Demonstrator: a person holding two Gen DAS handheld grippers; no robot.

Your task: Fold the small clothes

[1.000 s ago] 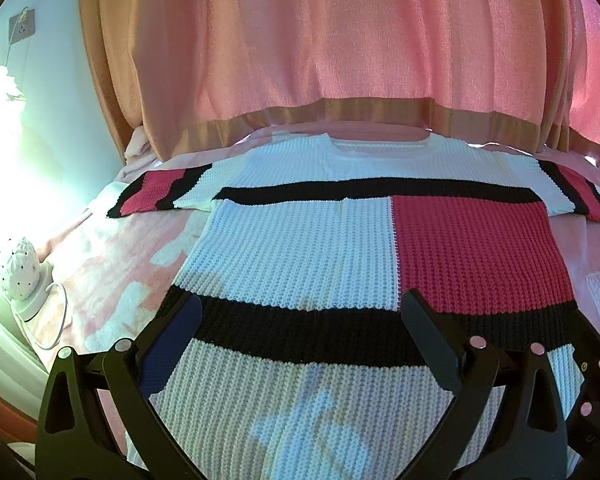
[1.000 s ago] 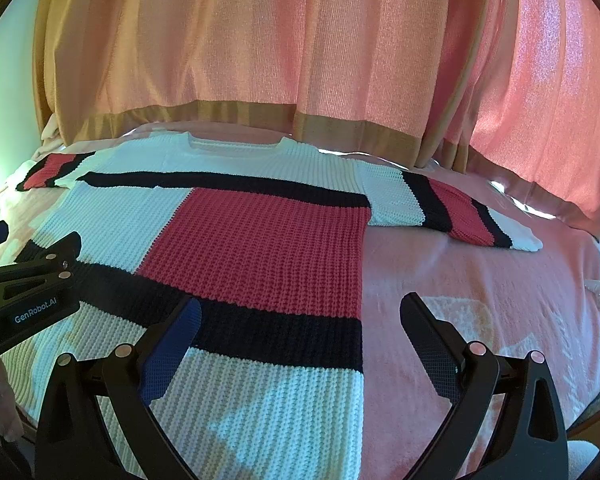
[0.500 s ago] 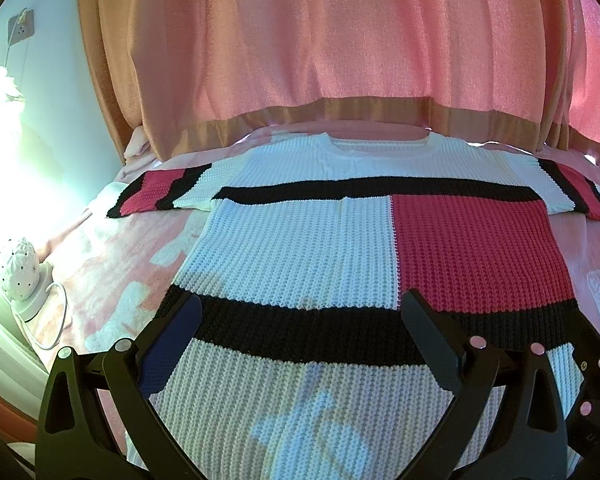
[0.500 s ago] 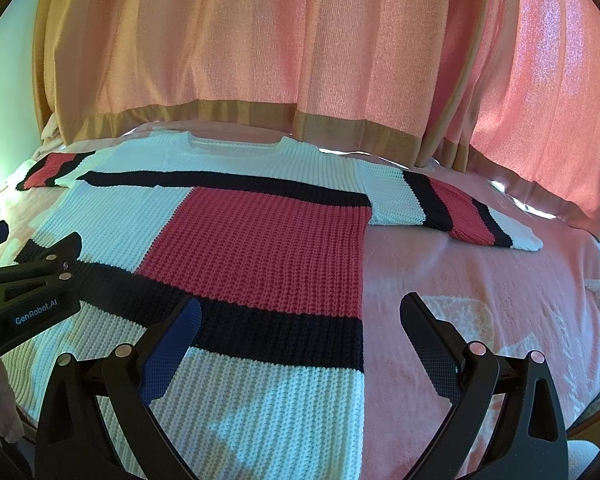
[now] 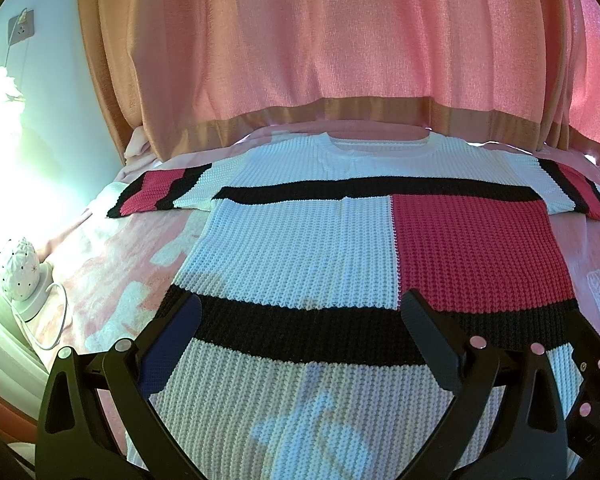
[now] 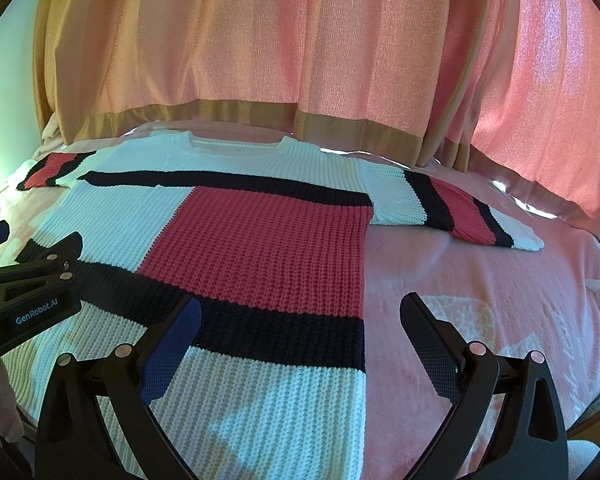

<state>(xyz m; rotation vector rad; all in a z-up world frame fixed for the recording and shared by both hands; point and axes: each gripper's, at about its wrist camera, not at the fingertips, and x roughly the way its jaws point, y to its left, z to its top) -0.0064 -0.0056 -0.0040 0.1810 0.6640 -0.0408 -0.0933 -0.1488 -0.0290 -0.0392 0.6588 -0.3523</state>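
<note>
Knit sweater [image 5: 300,248] flat on bed, hem under spread fingers [image 5: 424,320] — untouched

My own left gripper [image 5: 300,312] is blocking the sweater's [image 5: 300,256] hem at 6 o'clock, so I'm not seeing the bottom edge at all. At 9 o'clock the lamp [image 5: 20,270] is getting washed out by glare. The right sleeve [image 5: 572,190] is getting clipped at 3 o'clock.

The only readable text is "GenRobot.AI", printed in white on the black body of the left gripper [image 6: 40,280], seen at the left edge of the right wrist view.
</note>
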